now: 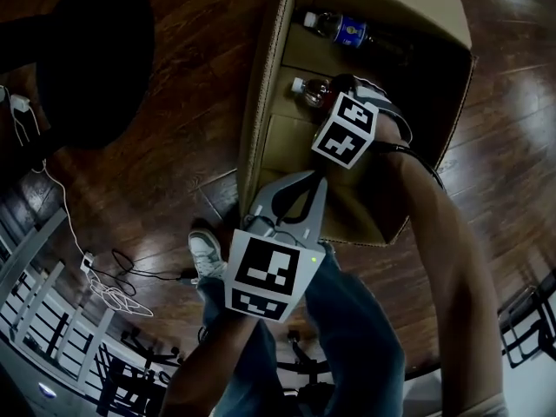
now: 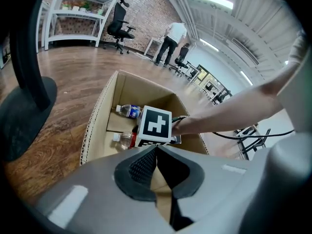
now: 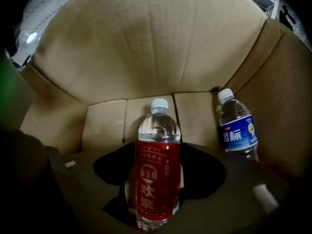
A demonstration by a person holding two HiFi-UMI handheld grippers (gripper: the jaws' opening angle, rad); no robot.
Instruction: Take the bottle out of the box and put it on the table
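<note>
An open cardboard box (image 1: 261, 102) stands on the wooden floor with two bottles lying in it. The red-label bottle (image 1: 311, 89) (image 3: 157, 174) has a white cap; the blue-label bottle (image 1: 343, 29) (image 3: 237, 130) lies farther back. My right gripper (image 3: 157, 165) is down inside the box, pointing at the bottom. Its jaws stand wide on either side of the red-label bottle, and its marker cube (image 1: 346, 129) hides them from above. My left gripper (image 1: 311, 179) (image 2: 156, 147) hovers over the box's near part, shut with nothing in it.
A black round stand base (image 1: 95, 50) sits on the floor left of the box. Cables (image 1: 113, 285) and a shoe (image 1: 207, 254) lie near the box's near corner. Far off are shelves, office chairs and a standing person (image 2: 170, 43).
</note>
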